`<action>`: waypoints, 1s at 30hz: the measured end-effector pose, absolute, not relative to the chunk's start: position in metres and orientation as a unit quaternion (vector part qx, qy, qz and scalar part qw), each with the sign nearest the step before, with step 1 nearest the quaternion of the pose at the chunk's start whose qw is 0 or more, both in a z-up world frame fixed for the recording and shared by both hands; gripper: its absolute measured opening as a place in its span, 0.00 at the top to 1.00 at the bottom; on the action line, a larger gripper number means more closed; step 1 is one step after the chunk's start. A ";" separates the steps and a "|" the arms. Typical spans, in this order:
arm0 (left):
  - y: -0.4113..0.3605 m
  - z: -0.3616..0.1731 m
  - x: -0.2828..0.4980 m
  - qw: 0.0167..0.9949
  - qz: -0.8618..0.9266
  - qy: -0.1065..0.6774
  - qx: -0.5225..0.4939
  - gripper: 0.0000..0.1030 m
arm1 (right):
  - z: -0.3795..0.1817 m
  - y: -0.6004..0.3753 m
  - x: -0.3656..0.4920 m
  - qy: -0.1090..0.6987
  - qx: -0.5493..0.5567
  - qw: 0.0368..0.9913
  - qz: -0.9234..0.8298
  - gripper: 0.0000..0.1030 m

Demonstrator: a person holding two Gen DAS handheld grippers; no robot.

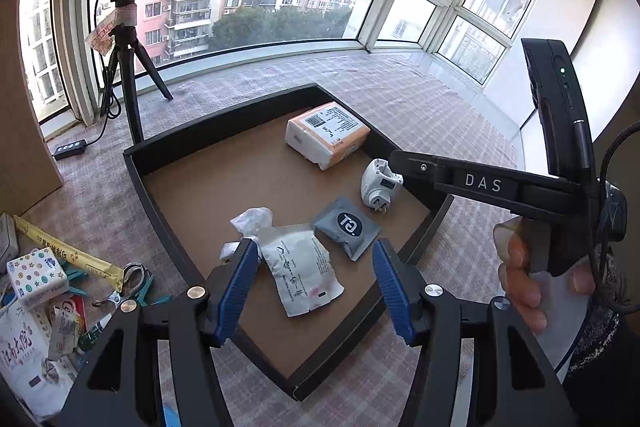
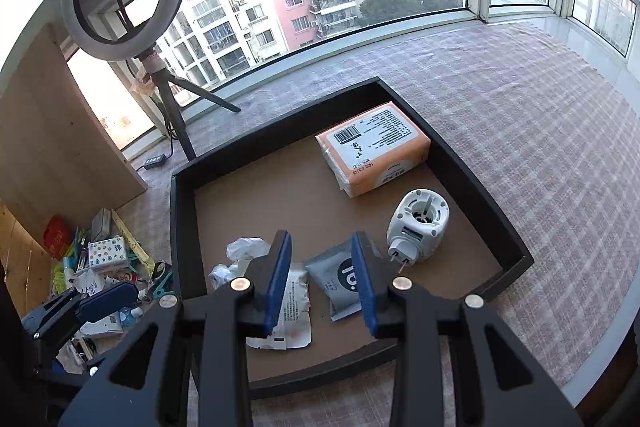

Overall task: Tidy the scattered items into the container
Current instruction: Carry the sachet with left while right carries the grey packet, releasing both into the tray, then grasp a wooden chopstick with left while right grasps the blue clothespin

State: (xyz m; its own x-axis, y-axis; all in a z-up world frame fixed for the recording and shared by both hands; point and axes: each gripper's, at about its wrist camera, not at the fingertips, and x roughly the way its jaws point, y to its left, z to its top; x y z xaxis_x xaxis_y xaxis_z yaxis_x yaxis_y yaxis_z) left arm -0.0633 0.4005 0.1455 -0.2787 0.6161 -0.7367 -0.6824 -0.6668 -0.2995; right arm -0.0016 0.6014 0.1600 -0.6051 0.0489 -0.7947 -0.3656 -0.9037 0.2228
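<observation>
The container is a black-walled tray with a brown floor. In it lie an orange tissue pack, a white plug adapter, a grey sachet, a white pouch and crumpled white plastic. My left gripper hangs open over the pouch and sachet, touching neither. My right gripper stands open above the sachet. Neither gripper holds anything.
A heap of scattered items lies on the checked cloth left of the tray, among them a star-patterned tissue pack. A ring light on a tripod stands behind. A person's hand holds the right gripper.
</observation>
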 end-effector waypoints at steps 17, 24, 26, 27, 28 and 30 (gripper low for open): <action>0.291 0.139 -0.081 0.305 0.837 -0.023 -0.454 0.45 | 0.157 0.536 -0.023 0.164 -0.445 0.039 0.880 0.70; 0.215 0.134 -0.073 0.235 0.862 -0.032 -0.448 0.45 | 0.157 0.494 -0.033 0.140 -0.455 -0.006 0.879 0.70; 0.189 0.129 -0.068 0.213 0.866 -0.037 -0.450 0.45 | 0.157 0.482 -0.036 0.139 -0.458 -0.021 0.878 0.70; 0.176 0.127 -0.066 0.199 0.868 -0.042 -0.452 0.45 | 0.156 0.475 -0.038 0.137 -0.461 -0.030 0.876 0.70; 0.162 0.123 -0.063 0.183 0.871 -0.047 -0.454 0.45 | 0.155 0.468 -0.039 0.135 -0.465 -0.039 0.874 0.70; 0.131 0.115 -0.057 0.151 0.871 -0.067 -0.463 0.45 | 0.152 0.452 -0.041 0.130 -0.471 -0.058 0.870 0.70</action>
